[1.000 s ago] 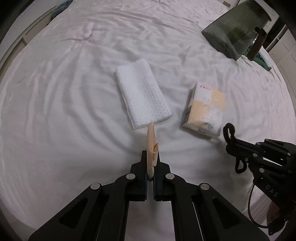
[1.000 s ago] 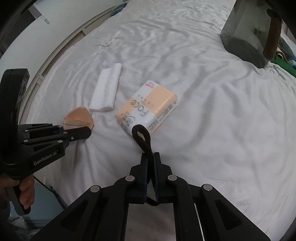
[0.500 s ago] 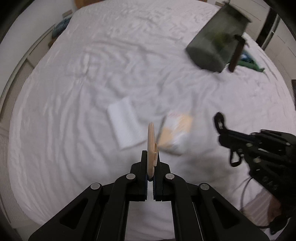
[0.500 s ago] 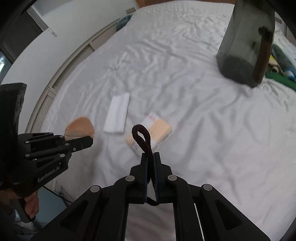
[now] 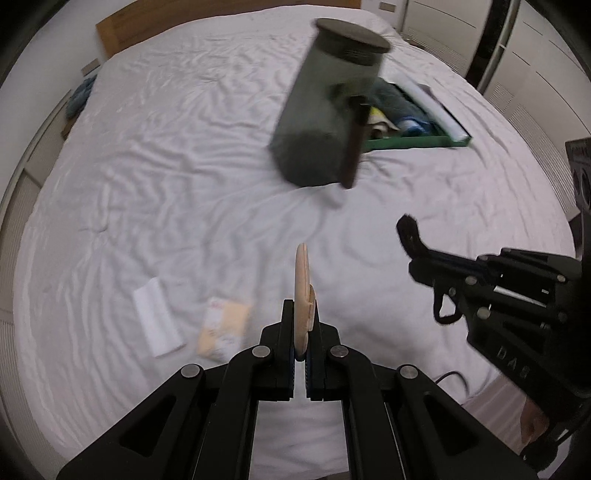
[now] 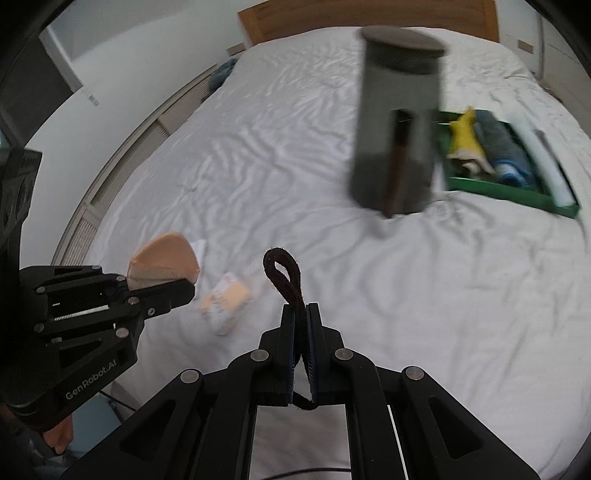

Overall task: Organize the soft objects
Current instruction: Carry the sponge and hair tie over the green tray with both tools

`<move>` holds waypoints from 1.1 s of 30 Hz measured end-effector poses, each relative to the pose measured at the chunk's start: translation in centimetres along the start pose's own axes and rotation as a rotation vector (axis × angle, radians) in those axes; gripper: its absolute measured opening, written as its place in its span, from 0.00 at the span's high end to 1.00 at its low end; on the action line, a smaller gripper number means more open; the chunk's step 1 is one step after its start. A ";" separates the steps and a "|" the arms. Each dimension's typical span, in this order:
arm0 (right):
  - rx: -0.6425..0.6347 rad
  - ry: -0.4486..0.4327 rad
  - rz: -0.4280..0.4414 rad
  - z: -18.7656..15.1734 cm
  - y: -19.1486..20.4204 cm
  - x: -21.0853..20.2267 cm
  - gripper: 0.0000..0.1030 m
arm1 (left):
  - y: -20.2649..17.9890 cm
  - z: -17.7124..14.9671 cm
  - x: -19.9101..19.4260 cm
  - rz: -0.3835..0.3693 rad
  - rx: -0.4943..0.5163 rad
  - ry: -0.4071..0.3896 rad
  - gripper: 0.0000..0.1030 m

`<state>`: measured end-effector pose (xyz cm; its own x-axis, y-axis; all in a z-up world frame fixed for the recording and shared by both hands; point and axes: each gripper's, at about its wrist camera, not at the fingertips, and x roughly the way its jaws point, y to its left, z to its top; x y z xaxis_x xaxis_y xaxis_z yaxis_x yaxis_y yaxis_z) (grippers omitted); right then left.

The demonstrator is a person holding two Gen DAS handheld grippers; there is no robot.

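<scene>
My left gripper (image 5: 301, 325) is shut on a flat peach-coloured sponge pad (image 5: 302, 280), held edge-on high above the bed; the right wrist view shows that pad (image 6: 164, 262) as a rounded wedge at the left. My right gripper (image 6: 302, 325) is shut on a dark brown hair loop (image 6: 284, 273), which sticks up past the fingertips; the loop (image 5: 408, 230) also shows at the right of the left wrist view. A tall dark grey bin (image 5: 328, 107) with a brown handle stands on the white bed (image 5: 166, 155), ahead of both grippers.
A folded white cloth (image 5: 157, 321) and an orange-and-white tissue pack (image 5: 221, 328) lie on the bed below my grippers. Behind the bin sits a green tray (image 6: 509, 188) holding rolled cloths and a yellow item. A wooden headboard (image 6: 369, 13) lies beyond.
Both grippers have risen and moved forward over the bed with their objects. The cloth and tissue pack have dropped back toward the lower left, and the bin and green tray have come into fuller view.
</scene>
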<state>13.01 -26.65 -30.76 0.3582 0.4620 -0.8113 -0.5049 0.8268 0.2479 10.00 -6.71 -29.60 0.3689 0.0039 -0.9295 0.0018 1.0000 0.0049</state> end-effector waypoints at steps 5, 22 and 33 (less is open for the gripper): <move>0.037 -0.021 -0.049 0.4 -4.5 -3.5 0.95 | -4.0 1.7 0.6 -0.027 0.035 0.009 0.98; 0.096 -0.136 -0.250 5.4 -19.3 -10.3 0.95 | -15.6 12.4 6.0 -0.118 0.074 -0.044 0.98; 0.074 -0.250 -0.305 14.8 -26.8 -6.5 0.95 | -15.7 25.0 12.5 -0.110 -0.085 -0.158 0.98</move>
<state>35.87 -47.08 -24.27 0.6677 0.2479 -0.7019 -0.2907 0.9549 0.0607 37.81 -22.44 -32.12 0.5119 -0.0994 -0.8533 -0.0256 0.9911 -0.1309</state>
